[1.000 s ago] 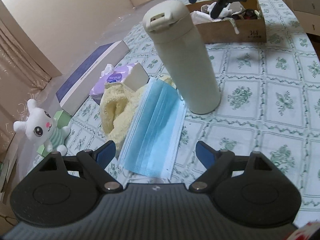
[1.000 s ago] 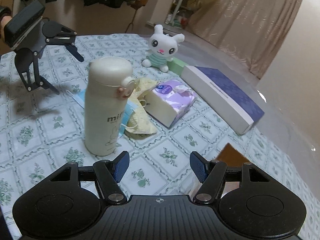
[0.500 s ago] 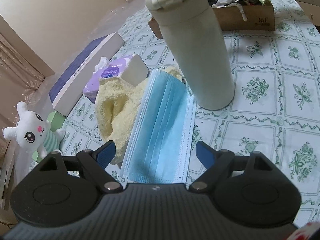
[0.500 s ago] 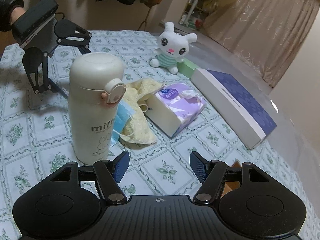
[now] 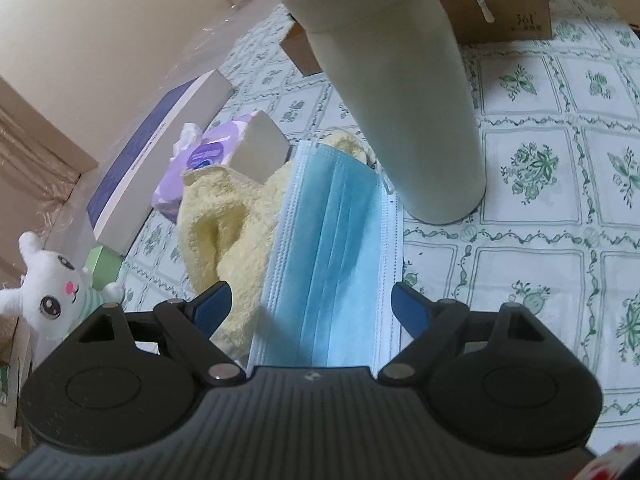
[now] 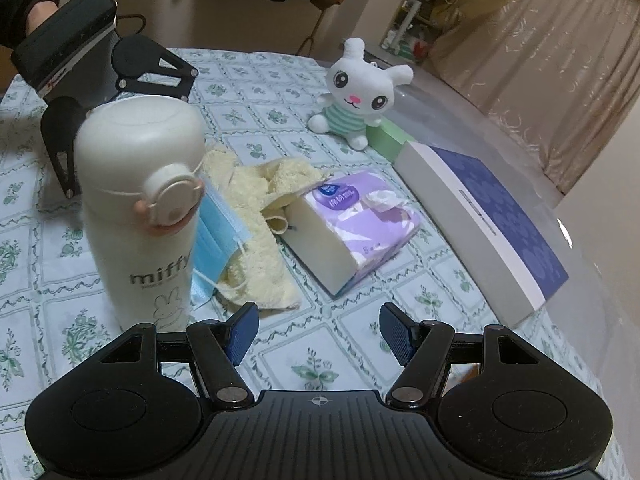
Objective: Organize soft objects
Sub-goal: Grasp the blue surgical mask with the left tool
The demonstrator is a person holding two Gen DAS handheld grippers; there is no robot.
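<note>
Your left hand-held gripper (image 5: 311,307) has its blue pads spread wide apart and grips nothing; it hangs just over the near end of the blue face mask (image 5: 332,248), which shows between the two fingers. The mask lies flat, its left edge draped over the crumpled yellow towel (image 5: 224,236), its far right corner just beside the base of the cream flask (image 5: 404,92) standing upright on the surface (image 5: 532,264). Behind the towel, touching it, sits the purple tissue pack (image 5: 212,164), and beyond that lies the long blue-and-white box (image 5: 156,152). The white plush rabbit (image 5: 52,292) sits at the far left, leaning against a small green box (image 5: 105,261). A brown cardboard box (image 5: 516,16) holding assorted items stands well behind the flask. Your right hand-held gripper (image 6: 319,334) is likewise open, its fingers apart over bare patterned cloth, with nothing between them. From this side the flask (image 6: 140,208) stands just ahead to the left, the mask (image 6: 216,244) pressed against it and the towel (image 6: 256,216) spilling out toward the tissue pack (image 6: 352,224). The plush rabbit (image 6: 360,92) sits farther back, and the long box (image 6: 484,220) runs along the right. Your left hand-held gripper (image 6: 100,92) appears behind the flask.
</note>
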